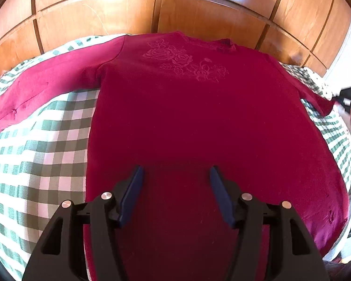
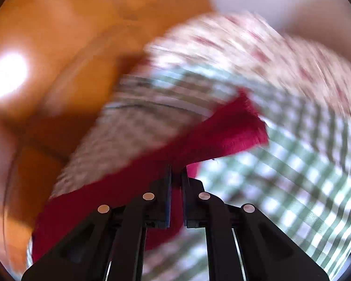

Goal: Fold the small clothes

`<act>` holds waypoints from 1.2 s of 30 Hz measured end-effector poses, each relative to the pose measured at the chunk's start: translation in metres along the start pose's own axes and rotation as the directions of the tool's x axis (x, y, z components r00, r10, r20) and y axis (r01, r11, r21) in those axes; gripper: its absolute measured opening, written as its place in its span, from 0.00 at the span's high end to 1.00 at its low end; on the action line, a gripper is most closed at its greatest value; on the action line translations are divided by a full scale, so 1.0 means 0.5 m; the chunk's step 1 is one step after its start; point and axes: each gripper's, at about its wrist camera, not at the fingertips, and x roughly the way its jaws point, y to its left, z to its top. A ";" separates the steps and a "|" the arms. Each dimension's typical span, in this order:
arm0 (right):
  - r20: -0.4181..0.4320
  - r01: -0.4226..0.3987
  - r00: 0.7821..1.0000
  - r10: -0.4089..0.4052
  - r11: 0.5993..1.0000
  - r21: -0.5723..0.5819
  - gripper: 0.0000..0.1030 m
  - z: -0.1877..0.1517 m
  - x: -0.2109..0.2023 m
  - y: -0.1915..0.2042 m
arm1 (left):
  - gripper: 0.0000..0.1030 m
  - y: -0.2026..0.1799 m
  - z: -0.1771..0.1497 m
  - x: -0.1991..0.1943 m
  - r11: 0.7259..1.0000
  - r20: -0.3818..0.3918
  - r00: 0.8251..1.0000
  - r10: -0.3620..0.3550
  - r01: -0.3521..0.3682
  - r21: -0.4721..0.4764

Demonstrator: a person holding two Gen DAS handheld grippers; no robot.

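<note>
Slippage is the risk: right gripper (image 2: 176,175) fingers clamp the crimson sweater's (image 1: 187,117) sleeve (image 2: 222,131) thinly, mid-swing. Left gripper (image 1: 175,178) fingers stand apart over its body, flat on the checked bedspread (image 1: 46,140).

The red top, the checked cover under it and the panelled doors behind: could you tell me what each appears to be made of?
The red top looks like soft matte knit fabric, likely cotton; it lies limp, with a tone-on-tone rose motif. The checked cover seems woven cloth, its green-and-white threads visible. The panelled doors look like glossy varnished wood or veneer, showing grain and bright reflections.
</note>
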 end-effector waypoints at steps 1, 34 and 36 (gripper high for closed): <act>0.014 -0.031 0.999 0.032 0.999 -0.042 0.94 0.001 -0.014 0.038 | 0.42 -0.001 0.003 0.003 1.000 -0.001 1.000 -0.005 0.005 -0.002; -0.325 -0.513 0.836 0.442 0.839 -0.180 0.22 -0.358 -0.043 0.341 | 0.42 0.070 0.266 0.086 0.964 0.062 0.985 -0.160 0.170 -0.204; -0.326 -0.501 0.837 0.439 0.855 -0.135 0.22 -0.353 -0.021 0.313 | 0.44 0.068 0.291 0.116 0.961 0.045 0.986 -0.161 0.167 -0.221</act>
